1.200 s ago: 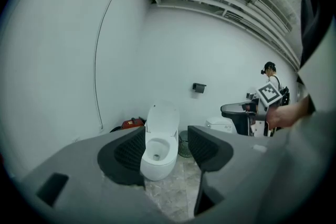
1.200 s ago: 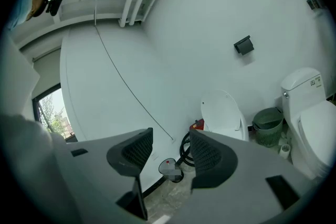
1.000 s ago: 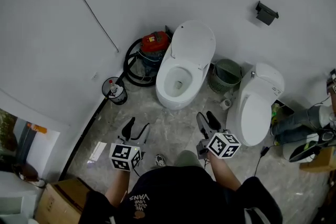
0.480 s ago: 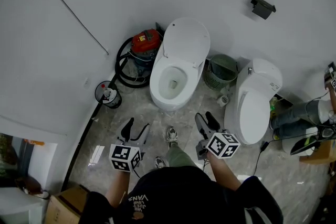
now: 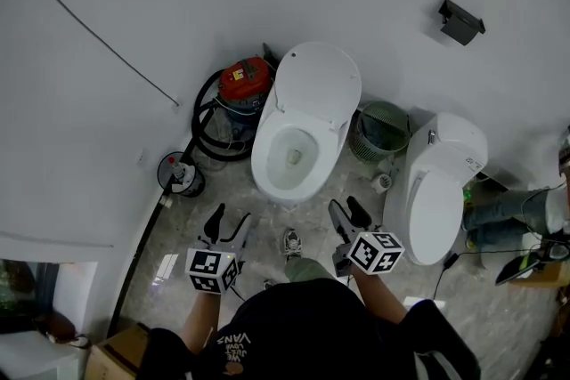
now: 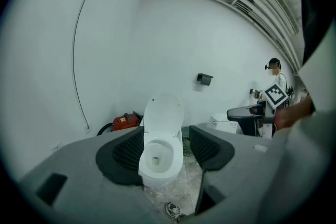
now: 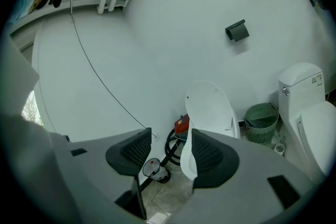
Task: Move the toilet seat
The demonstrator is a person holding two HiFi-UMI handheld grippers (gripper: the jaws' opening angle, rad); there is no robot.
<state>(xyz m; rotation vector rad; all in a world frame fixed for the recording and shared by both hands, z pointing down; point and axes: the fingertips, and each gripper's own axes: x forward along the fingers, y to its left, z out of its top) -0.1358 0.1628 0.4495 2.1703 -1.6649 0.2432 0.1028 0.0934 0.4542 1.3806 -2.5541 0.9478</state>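
Note:
A white toilet [image 5: 289,157] stands against the wall, its lid [image 5: 317,86] raised and the bowl open. I cannot tell the seat ring apart from the lid. My left gripper [image 5: 229,225] is held open over the floor in front of the bowl, a little to its left. My right gripper [image 5: 348,214] is open too, in front and to the right. Neither touches the toilet. In the left gripper view, the bowl [image 6: 157,157] shows far off between the left gripper [image 6: 165,149]'s pads. In the right gripper view, the lid [image 7: 210,105] rises beyond the right gripper [image 7: 165,152].
A second toilet [image 5: 438,191] with its lid down stands at the right, a green basket [image 5: 385,127] between the two. A red vacuum [image 5: 242,80] with a black hose sits left of the bowl. A small bucket [image 5: 182,176] is by the wall. My shoe [image 5: 291,241] is on the marble floor.
The toilet now sits slightly closer to the grippers, and a shoe has come into view between them. Both grippers stay open, in much the same place in the view.

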